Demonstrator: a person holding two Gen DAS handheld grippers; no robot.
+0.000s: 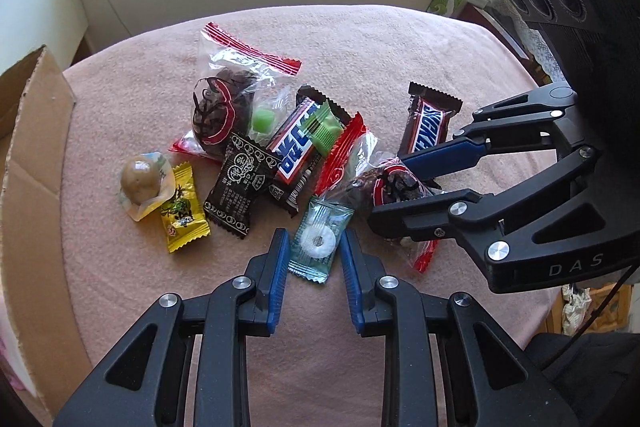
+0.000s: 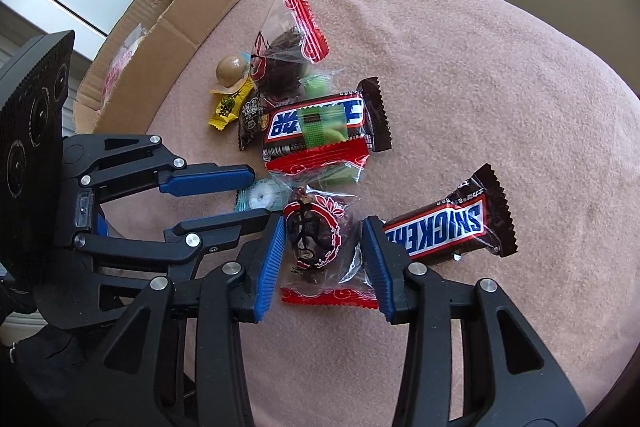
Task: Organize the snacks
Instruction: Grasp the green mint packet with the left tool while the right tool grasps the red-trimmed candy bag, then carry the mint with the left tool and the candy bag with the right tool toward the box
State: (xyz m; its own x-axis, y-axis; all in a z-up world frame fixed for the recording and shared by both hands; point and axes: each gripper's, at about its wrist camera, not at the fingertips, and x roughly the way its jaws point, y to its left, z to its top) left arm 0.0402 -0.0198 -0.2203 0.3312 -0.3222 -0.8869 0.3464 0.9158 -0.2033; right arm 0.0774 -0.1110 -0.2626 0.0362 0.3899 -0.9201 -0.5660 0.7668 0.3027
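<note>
Ring mint packet (image 1: 316,241): pale teal, crinkly film, white ring candy at centre. Lies flat on the pink cloth (image 1: 360,39), at the near edge of the snack heap, right between the blue pads of the left gripper (image 1: 314,247). Jaws spread, a pad just beside each long edge; not clamped. Judgement: very light, film slippery and limp, candy hard and likely to crack under a hard squeeze. Best hold is across the ring itself, where there is body; a pinch on the sealed ends would only fold.

Dried-fruit bag (image 2: 320,247): clear film, red crimped ends, dark lump inside, next to the mint. Right gripper (image 2: 322,259) straddles it, jaws apart, pads beside the film; contact cannot be told. Judgement: soft, puffy, would slide; grip the lump.

Outward: Snickers bar (image 2: 444,227) just right of that bag, a second Snickers (image 1: 298,147) in the heap, yellow candy (image 1: 182,209), jelly cup (image 1: 140,181). Cardboard box (image 2: 168,23) at the cloth's left edge, probable destination.
</note>
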